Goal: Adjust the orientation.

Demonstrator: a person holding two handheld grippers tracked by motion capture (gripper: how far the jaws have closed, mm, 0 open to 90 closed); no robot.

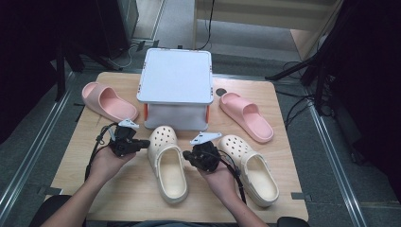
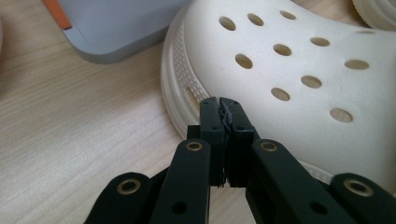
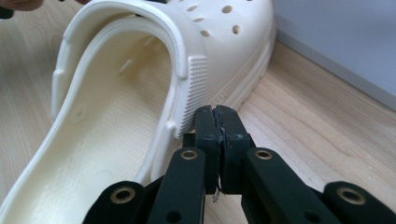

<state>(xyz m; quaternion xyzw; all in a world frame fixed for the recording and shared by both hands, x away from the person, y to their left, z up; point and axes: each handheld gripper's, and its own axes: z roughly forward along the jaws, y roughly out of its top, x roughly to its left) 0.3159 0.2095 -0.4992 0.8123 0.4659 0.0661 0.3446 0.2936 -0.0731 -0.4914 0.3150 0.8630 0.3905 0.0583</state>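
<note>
Flanking, high view: the left gripper (image 1: 142, 144) and right gripper (image 1: 188, 155) sit either side of the left cream clog (image 1: 169, 163), near the middle of the desk (image 1: 127, 194).
High view, left gripper: at the clog's 9 o'clock, fingers pressed together, holding nothing.
High view, right gripper: at the clog's 3 o'clock, between it and the right cream clog (image 1: 250, 168); fingers pressed together, empty.
High view, surroundings: grey stand (image 1: 176, 75) at 12 o'clock from the clogs; one pink slide (image 1: 108, 100) at 10 o'clock, the other pink slide (image 1: 246, 116) at 2 o'clock.
Left gripper view: left gripper (image 2: 223, 102) has its tips meeting just beside the ribbed sole edge of the left cream clog (image 2: 299, 79); whether they touch it is unclear. Grey stand (image 2: 116, 28) at 11 o'clock.
Right gripper view: right gripper (image 3: 215, 111) fully closed, its tips at the textured side patch of the left cream clog (image 3: 140, 84), gripping nothing. Grey stand (image 3: 341, 42) at 2 o'clock.
</note>
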